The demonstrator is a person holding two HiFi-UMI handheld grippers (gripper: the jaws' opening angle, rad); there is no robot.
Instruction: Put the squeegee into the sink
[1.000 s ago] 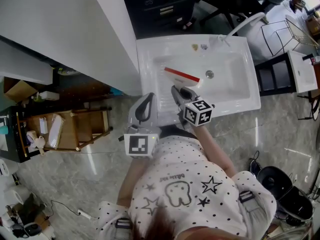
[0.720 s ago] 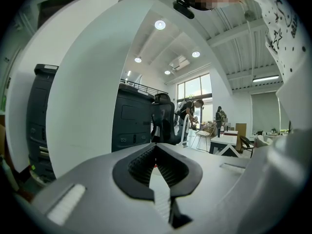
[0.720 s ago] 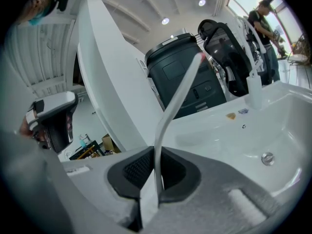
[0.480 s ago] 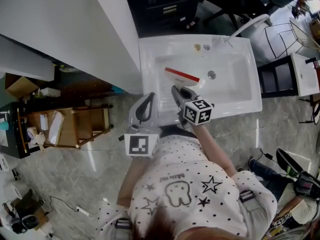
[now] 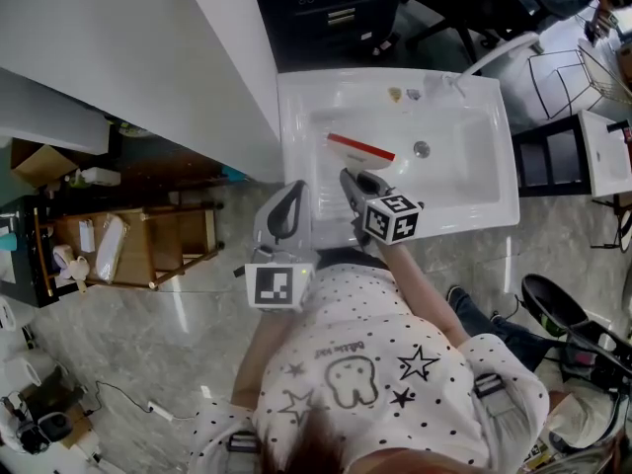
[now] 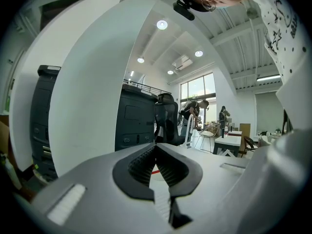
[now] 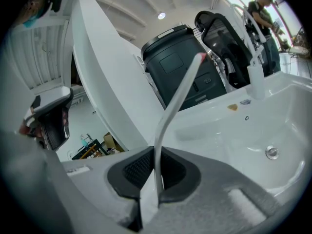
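Observation:
In the head view the squeegee [image 5: 360, 148] shows a red blade over the basin of the white sink [image 5: 395, 85], its white handle running back to my right gripper [image 5: 356, 179]. That gripper is shut on the handle at the sink's front edge. The right gripper view has the white handle [image 7: 174, 100] rising from between the closed pads of my right gripper [image 7: 156, 172], its red end up high, with the basin [image 7: 234, 130] and drain [image 7: 272, 152] beyond. My left gripper [image 5: 293, 192] rests at the sink's front left corner. It is shut with nothing held [image 6: 156, 150].
A curved faucet [image 5: 499, 52] stands at the sink's back right corner. A large white panel [image 5: 118, 57] lies to the left, a black cabinet [image 5: 326, 8] behind the sink. A wooden shelf cart [image 5: 128, 250] is at far left, a white side table [image 5: 602, 141] at right.

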